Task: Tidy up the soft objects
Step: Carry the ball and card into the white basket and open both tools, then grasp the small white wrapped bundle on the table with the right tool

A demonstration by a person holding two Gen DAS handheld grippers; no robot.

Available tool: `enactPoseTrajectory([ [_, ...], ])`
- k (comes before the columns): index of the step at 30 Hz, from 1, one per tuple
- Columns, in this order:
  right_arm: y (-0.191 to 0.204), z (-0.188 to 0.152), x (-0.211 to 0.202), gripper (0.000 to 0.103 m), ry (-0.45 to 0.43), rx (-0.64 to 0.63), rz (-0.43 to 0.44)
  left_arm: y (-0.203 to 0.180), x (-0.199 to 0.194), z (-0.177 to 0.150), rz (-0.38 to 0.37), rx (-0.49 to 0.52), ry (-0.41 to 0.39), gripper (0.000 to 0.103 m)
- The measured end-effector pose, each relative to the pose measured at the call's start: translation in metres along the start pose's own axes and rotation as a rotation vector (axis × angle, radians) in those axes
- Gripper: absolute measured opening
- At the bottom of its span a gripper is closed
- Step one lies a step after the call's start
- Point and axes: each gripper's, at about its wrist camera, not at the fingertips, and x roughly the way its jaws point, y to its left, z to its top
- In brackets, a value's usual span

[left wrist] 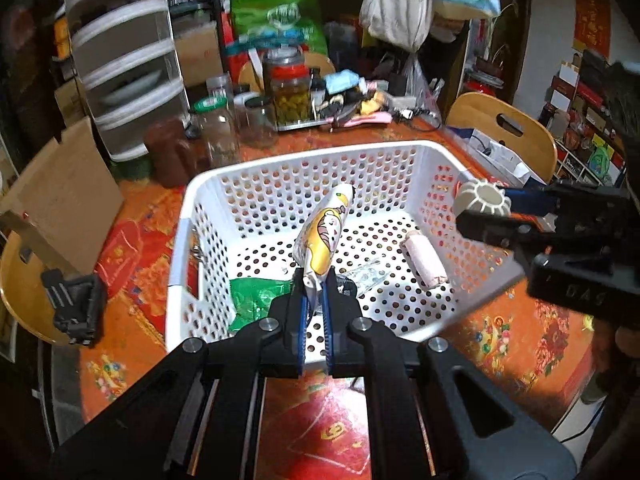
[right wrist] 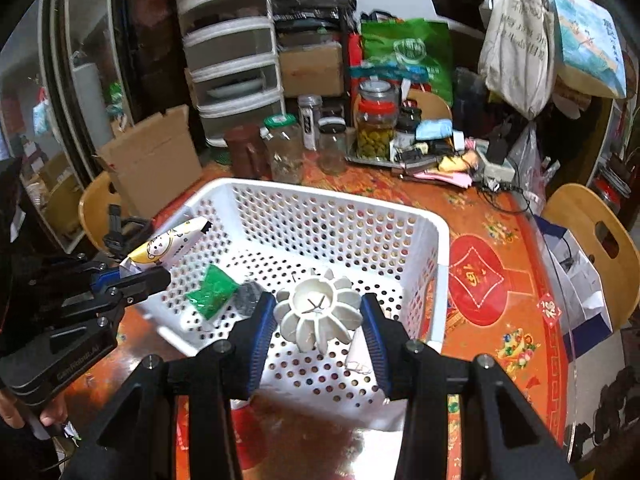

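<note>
White perforated basket (left wrist: 400,152); yellow-and-white cartoon-printed packet (left wrist: 322,236); green packet (left wrist: 256,300); pale pink roll (left wrist: 424,260); off-white ribbed ball (right wrist: 318,312); orange-red table (left wrist: 500,340) cover with floral motifs; blue finger pads (right wrist: 376,340).

It was a cluttered home dining room: jars (right wrist: 374,124) crowded the tabletop (right wrist: 508,280), wooden chairs (right wrist: 600,236) stood around, and tote bags (right wrist: 516,40) hung behind.

Yellow-white packet (left wrist: 322,236) upright over perforated basket (left wrist: 280,168).

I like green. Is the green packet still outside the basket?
No, the green packet lies on the floor of the basket, near its left wall.
</note>
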Motion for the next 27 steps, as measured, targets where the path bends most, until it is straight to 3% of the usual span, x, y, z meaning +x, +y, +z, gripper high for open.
enactPoseTrajectory([
  [14,-0.012,0.009,0.068,0.043,0.149,0.033,-0.047,0.014,0.083,0.014,0.047,-0.019,0.197,0.006],
  [27,-0.01,0.009,0.079,0.043,0.169,0.011,-0.056,0.02,0.101,0.01,0.066,-0.038,0.225,0.006],
])
